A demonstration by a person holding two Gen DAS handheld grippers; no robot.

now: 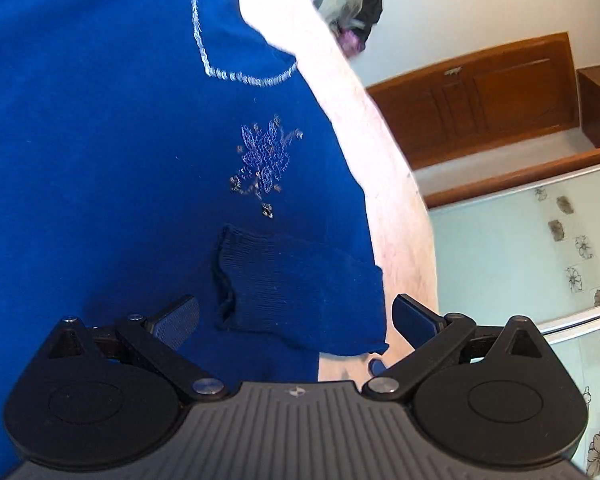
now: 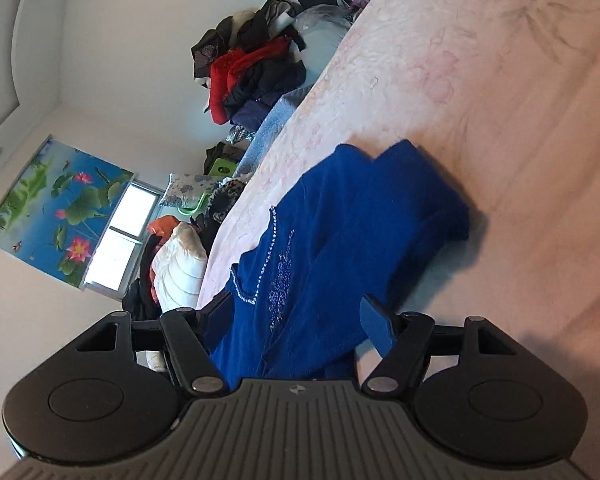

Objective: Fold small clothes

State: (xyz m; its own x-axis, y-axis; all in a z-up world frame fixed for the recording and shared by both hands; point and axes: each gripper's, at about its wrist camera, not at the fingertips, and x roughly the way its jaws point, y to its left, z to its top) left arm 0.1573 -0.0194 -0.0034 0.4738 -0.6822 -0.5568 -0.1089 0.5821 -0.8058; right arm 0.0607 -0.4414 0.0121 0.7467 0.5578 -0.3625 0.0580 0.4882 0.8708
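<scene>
Royal-blue knit fabric, a small sweater (image 1: 120,160) with a sequin-trimmed neckline and a beaded flower motif, lies spread on the pale pink bedspread (image 2: 480,92). Its ribbed cuff (image 1: 296,284) sits between the spread fingers of the left gripper (image 1: 296,320), which clamps nothing. The right gripper (image 2: 296,320) likewise stands wide, its pads straddling the sweater's edge without pressing it. A heap of dark and red clothes (image 2: 252,76) rests at the bed's far side.
</scene>
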